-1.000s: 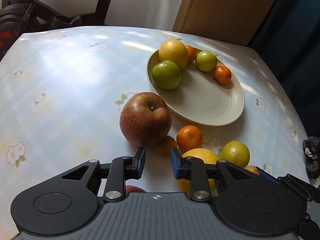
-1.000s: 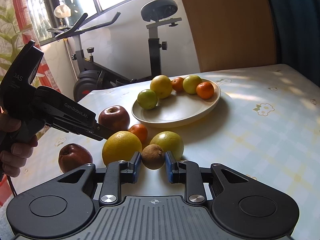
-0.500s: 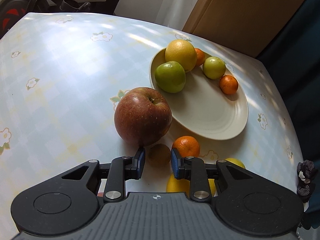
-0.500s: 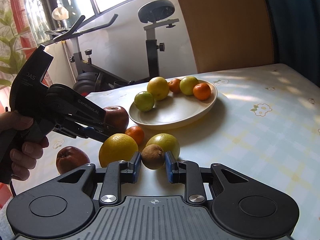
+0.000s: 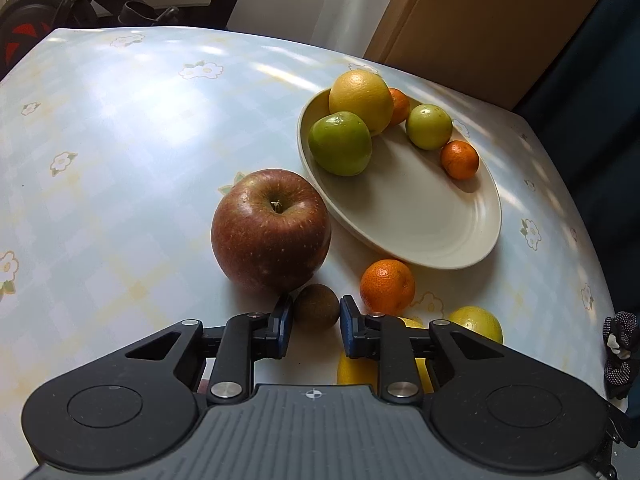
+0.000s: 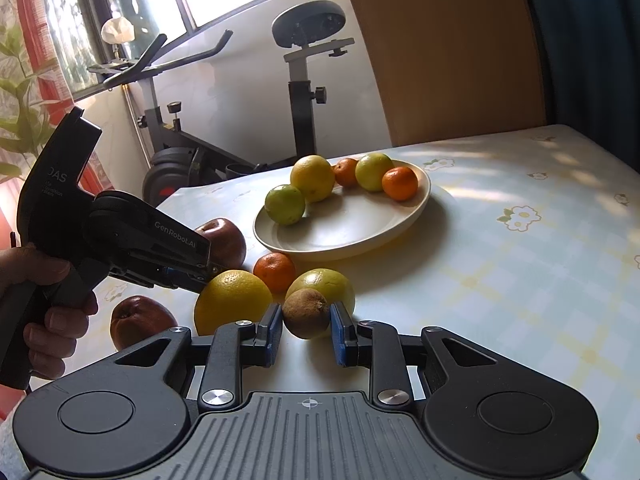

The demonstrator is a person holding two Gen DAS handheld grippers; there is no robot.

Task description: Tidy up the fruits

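In the left wrist view, the left gripper [image 5: 316,314] is seen clenched on a small brown kiwi [image 5: 316,305] at the lower middle of the frame; its jaws have just been closing, and both pads are pressed against the fruit. Just above and left of it a large red apple [image 5: 271,232] is set on the flowered table [image 5: 120,140], and a mandarin [image 5: 387,286] lies to the right. A cream plate [image 5: 420,232] with five fruits is placed at the upper right. In the right wrist view, the right gripper [image 6: 306,330] is closed on a second kiwi [image 6: 306,314], in front of a yellow citrus fruit [image 6: 232,300]. At the left edge a hand [image 6: 44,300] is wrapped around the other tool's handle.
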